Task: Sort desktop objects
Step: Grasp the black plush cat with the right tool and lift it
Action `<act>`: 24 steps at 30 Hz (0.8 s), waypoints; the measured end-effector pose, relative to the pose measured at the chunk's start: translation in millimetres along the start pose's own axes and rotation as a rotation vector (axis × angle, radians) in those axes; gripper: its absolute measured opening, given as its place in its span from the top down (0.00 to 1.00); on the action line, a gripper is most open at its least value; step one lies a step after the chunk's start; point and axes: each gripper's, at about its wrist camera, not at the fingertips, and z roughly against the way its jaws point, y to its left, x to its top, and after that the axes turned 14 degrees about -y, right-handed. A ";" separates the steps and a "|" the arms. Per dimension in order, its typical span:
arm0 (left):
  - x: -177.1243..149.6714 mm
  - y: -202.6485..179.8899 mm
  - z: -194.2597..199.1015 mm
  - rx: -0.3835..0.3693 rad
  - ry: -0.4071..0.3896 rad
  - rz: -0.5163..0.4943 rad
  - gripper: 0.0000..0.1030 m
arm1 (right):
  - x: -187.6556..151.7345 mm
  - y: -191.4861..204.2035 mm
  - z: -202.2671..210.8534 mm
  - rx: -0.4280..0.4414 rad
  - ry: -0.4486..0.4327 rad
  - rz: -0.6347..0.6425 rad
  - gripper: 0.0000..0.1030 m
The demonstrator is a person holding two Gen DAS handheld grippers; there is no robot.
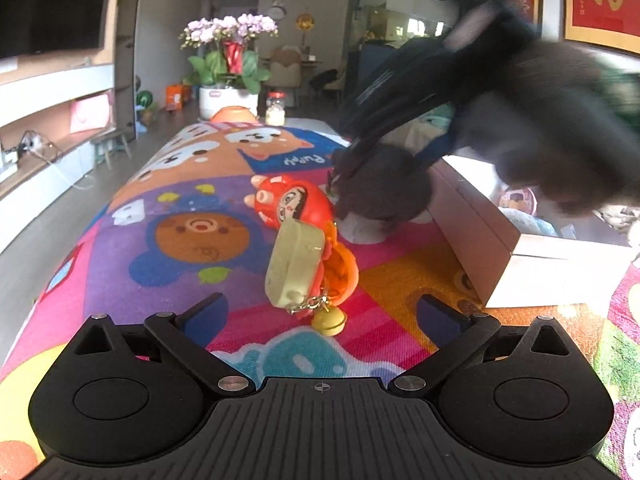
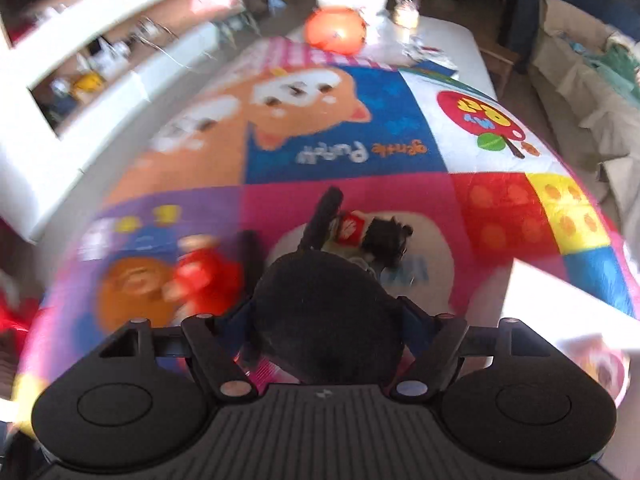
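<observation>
Two hand-held grippers, our right hand-held gripper clamping a blurred dark round object, left hand-held gripper gaping empty near the red doll keychain, white box edge-cropped beside it.

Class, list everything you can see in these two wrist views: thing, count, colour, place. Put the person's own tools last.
Doll keychain: one, red-orange with a pale green case and yellow bell, lying on the mat ahead of the left tool.
Dark round plush: one, dark grey, between the right tool's fingers.
Box: one, white, open, at the mat's right side.
Play mat: one, multicoloured cartoon print, covering the table.
Orchid pot: one, pink flowers, beyond the table's far end.
Left tool: open, empty.
Right tool: shut on the plush.
</observation>
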 end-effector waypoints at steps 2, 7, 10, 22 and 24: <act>0.0 0.4 -0.4 0.000 0.002 0.002 0.00 | -7.4 -2.1 36.5 0.058 -0.036 -0.014 0.28; -0.2 1.1 3.3 0.010 -0.017 0.007 0.00 | -41.8 -17.2 137.4 0.166 -0.182 -0.059 0.28; 0.1 -0.1 2.0 0.020 -0.010 0.002 0.00 | -82.8 -29.1 183.2 0.174 -0.230 -0.041 0.28; 7.4 -17.6 11.4 0.081 -0.011 -0.071 0.00 | -214.4 -25.8 191.1 -0.191 -0.409 0.219 0.26; 11.7 -22.8 17.5 0.054 -0.013 -0.070 0.00 | -224.3 -33.4 193.1 -0.174 -0.381 0.172 0.22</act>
